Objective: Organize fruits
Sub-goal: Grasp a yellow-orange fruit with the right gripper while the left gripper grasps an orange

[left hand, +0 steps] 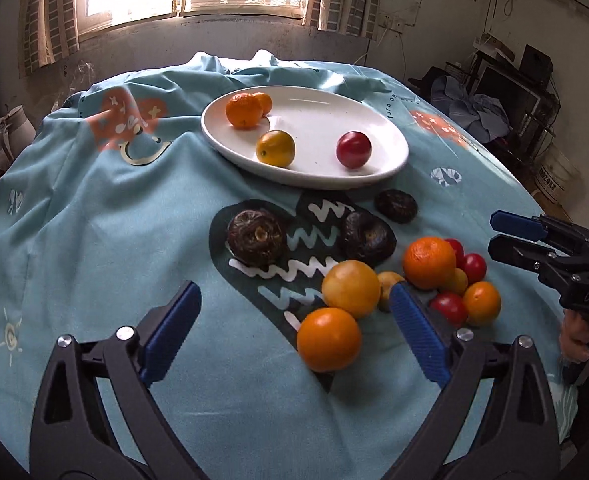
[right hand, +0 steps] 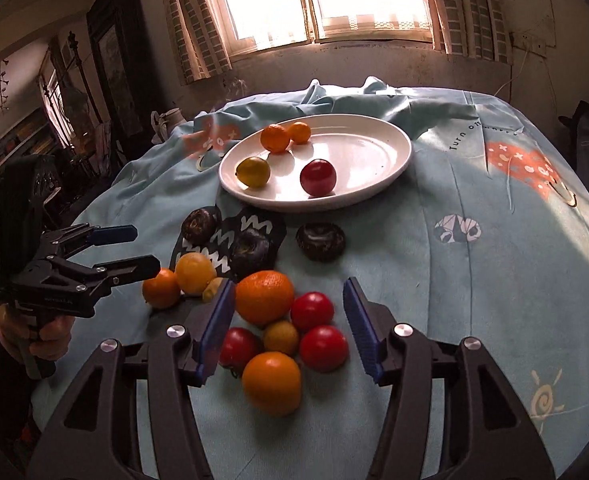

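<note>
Looking along the left gripper, we see its blue pads spread wide over the teal cloth, with nothing pressed between them. An orange lies between the fingers, nearer the right pad, beside a yellow fruit. Past the right pad sits the rest of the loose heap: a bigger orange, small red fruits and another small orange. Three dark round fruits lie in a row between heap and plate. The white plate sits toward the table's far edge and holds two oranges, a yellow fruit and a red one. At the right edge of the view the right gripper hovers, a hand on its grip.

From the right wrist, our right gripper stands partly open over the heap, its pads clear of the fruit; the big orange, three red fruits, a small yellow one and a near orange lie between and just before the fingers. The plate lies beyond, toward the far edge. At the left the left gripper hangs wide apart near a small orange and yellow fruit, held by a hand.
</note>
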Tool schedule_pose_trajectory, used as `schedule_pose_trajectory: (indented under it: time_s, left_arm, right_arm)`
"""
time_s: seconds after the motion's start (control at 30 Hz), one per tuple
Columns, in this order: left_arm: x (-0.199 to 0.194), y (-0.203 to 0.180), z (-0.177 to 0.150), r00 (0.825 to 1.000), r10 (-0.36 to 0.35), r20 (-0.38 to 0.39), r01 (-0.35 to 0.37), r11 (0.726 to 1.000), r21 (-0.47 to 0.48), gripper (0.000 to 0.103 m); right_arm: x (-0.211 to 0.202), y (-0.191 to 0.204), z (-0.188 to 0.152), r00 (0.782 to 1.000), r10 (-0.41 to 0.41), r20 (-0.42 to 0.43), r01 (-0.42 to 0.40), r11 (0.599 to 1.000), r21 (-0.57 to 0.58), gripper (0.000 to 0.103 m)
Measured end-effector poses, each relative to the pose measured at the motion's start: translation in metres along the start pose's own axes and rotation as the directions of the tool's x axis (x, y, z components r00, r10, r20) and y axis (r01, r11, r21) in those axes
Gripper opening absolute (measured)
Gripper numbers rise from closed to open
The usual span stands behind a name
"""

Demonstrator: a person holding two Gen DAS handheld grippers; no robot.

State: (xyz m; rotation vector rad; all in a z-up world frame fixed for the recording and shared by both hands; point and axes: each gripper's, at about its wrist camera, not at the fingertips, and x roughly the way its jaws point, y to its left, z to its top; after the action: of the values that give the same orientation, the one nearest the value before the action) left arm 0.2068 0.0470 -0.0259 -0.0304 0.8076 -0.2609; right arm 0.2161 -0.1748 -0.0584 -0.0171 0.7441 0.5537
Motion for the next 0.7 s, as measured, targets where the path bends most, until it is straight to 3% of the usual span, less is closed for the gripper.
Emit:
schedule_pose_trajectory:
  time_s: [0.2,0.53,0.7]
  left_arm:
    - [-0.005,-0.008,-0.021,0.999,0.045,0.005,-0.045,0.998,0.038,0.097]
    - [-0.001,-0.010,-0.022,0.998,0.068,-0.014,-0.067,0.996,0.050,0.097]
    - [0.000,-0.012,-0.022,0.997,0.069,-0.016,-0.068,0.996,0.059,0.097]
  right_arm:
    - [-0.005,0.005,-0.030,0.997,0.048,-0.062,-0.047,0.999,0.021,0.056]
    - [0.007,0.000,-0.036,0.989,0.053,-0.136,-0.045,0.997,0.061,0.056]
    - [0.011,-0.001,-0.037,0.985,0.069,-0.155,-0.059,0.996,0.071,0.047]
